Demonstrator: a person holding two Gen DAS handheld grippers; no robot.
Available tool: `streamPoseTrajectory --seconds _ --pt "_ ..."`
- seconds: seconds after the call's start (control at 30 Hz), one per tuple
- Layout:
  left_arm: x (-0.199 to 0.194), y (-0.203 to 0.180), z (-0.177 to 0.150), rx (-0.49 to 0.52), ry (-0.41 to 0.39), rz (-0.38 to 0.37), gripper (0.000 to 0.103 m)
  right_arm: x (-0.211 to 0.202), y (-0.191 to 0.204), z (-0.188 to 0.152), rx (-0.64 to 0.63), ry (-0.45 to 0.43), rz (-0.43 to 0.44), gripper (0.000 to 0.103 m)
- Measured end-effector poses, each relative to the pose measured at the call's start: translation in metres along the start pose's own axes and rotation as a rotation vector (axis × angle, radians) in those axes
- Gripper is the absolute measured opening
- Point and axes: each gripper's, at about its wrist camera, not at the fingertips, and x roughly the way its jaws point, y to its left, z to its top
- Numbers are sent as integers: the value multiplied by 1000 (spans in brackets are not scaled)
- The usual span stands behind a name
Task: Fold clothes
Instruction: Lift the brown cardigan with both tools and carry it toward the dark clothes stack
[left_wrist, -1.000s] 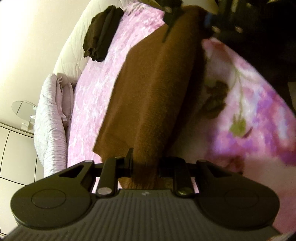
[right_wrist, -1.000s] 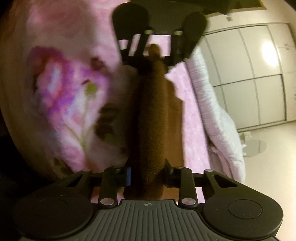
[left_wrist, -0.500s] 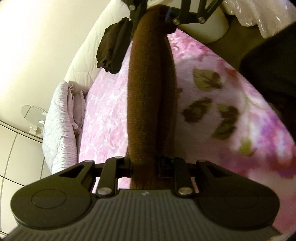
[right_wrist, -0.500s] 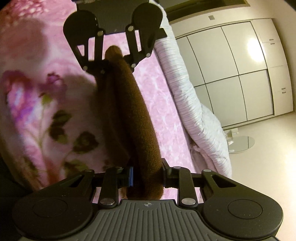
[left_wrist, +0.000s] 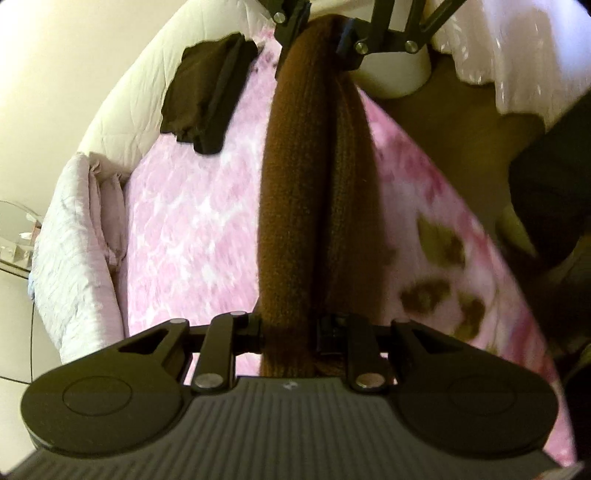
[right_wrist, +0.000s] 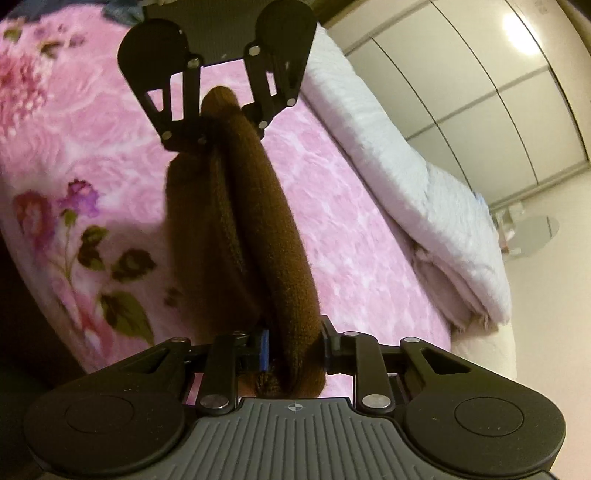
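Note:
A brown knitted garment (left_wrist: 314, 177) is stretched taut between my two grippers above the bed, doubled over into two hanging folds. My left gripper (left_wrist: 290, 332) is shut on one end of it. My right gripper (right_wrist: 293, 349) is shut on the other end (right_wrist: 258, 229). Each gripper shows in the other's view: the right one at the top of the left wrist view (left_wrist: 317, 26), the left one at the top of the right wrist view (right_wrist: 221, 107). The garment hangs clear of the pink blanket.
The bed has a pink floral blanket (left_wrist: 192, 236). A folded dark garment (left_wrist: 203, 92) lies at the bed's far end by the white quilted headboard (left_wrist: 122, 99). A rolled white duvet (right_wrist: 406, 192) lines one side. Wardrobe doors (right_wrist: 480, 85) stand beyond it.
The garment went from a wide hanging sheet to a narrow taut fold as the grippers pulled apart and lifted; both views swung along the bed.

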Motion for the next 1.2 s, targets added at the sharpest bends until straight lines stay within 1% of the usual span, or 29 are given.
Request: streamPoseTrajectory --seconds 0.1,0.2,0.27,0.4,0.5,0.63,0.73,0.87,1.07,1.2 --pt "-23 20 51 5 -10 -21 19 -38 -43 -24 30 8 21 24" --pt "-37 37 99 11 -31 -25 19 -71 -84 -52 56 25 16 24" --pt "-40 51 129 22 -55 -20 19 -88 -105 -70 65 43 -5 24" --pt "-32 76 173 48 -103 -8 19 -106 -144 -103 91 87 -56 24" --pt "-16 93 195 75 -136 -11 19 -112 -168 -124 111 123 -85 24" --pt "12 114 213 110 -175 -33 19 -106 -197 -144 137 171 -90 24" --pt "36 130 215 129 -197 -58 19 -96 -222 -157 154 202 -72 24" --pt "74 165 218 132 -227 -71 19 -66 -263 -170 178 236 -51 24" --pt "132 229 229 114 -210 -47 19 -13 -335 -186 187 246 -62 24" --pt "177 273 220 90 -183 -2 19 26 -394 -210 162 216 -85 24"
